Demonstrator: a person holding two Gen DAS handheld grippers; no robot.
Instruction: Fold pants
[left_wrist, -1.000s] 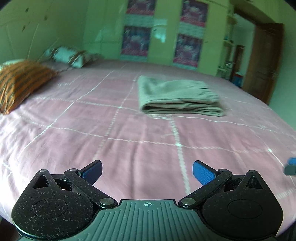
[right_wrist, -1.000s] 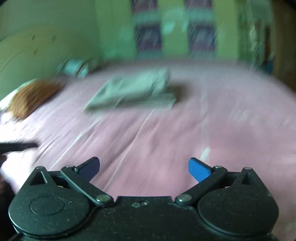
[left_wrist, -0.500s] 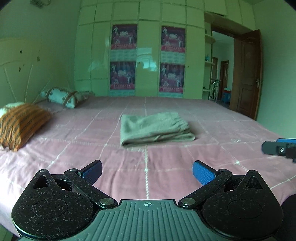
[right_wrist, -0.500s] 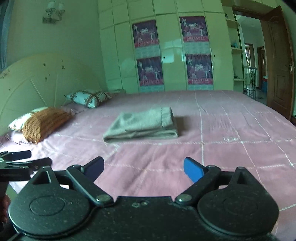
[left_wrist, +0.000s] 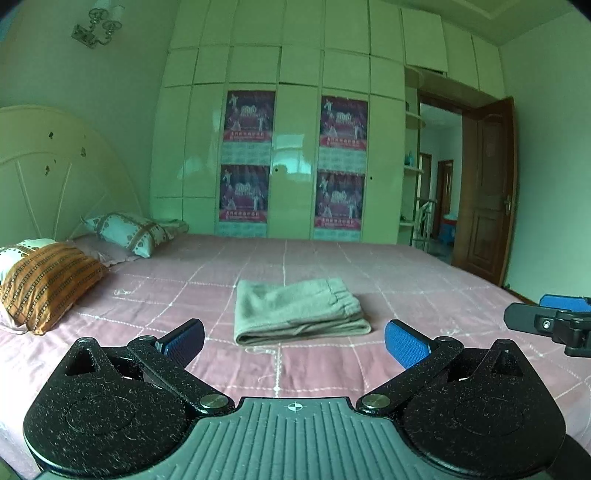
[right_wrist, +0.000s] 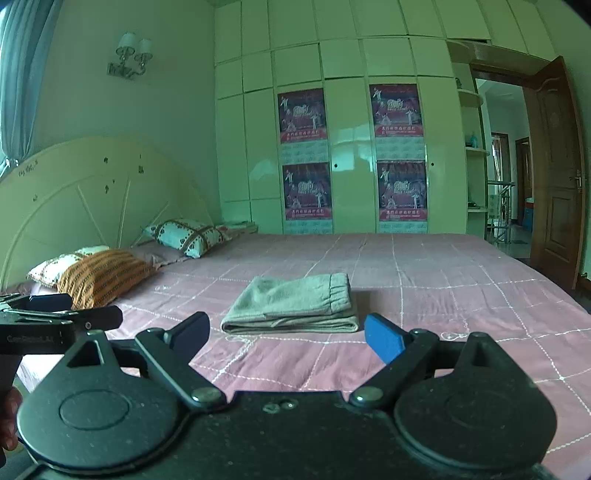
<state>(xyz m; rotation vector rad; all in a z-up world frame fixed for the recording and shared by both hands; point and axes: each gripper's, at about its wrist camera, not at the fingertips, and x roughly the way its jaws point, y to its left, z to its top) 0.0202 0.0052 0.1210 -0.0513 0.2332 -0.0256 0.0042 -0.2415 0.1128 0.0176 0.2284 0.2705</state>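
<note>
Grey-beige pants (left_wrist: 299, 312) (right_wrist: 295, 304) lie folded into a flat rectangle in the middle of the pink bed (left_wrist: 424, 280) (right_wrist: 443, 280). My left gripper (left_wrist: 293, 341) hovers well back from them, near the bed's front edge, open with nothing between its blue pads. My right gripper (right_wrist: 286, 332) is also back from the pants, open and empty. Each gripper shows at the edge of the other's view: the right one (left_wrist: 550, 317) at the far right, the left one (right_wrist: 55, 317) at the far left with a hand under it.
Pillows lie at the head of the bed on the left: an orange striped one (left_wrist: 44, 284) (right_wrist: 103, 275) and a patterned teal one (left_wrist: 129, 230) (right_wrist: 188, 234). A wardrobe wall with posters (left_wrist: 295, 166) stands behind the bed. A wooden door (left_wrist: 487, 192) stands ajar at the right.
Both grippers have risen and drawn back from the pants, tilting up from the bedspread to take in the room. The pants lie unmoved.
</note>
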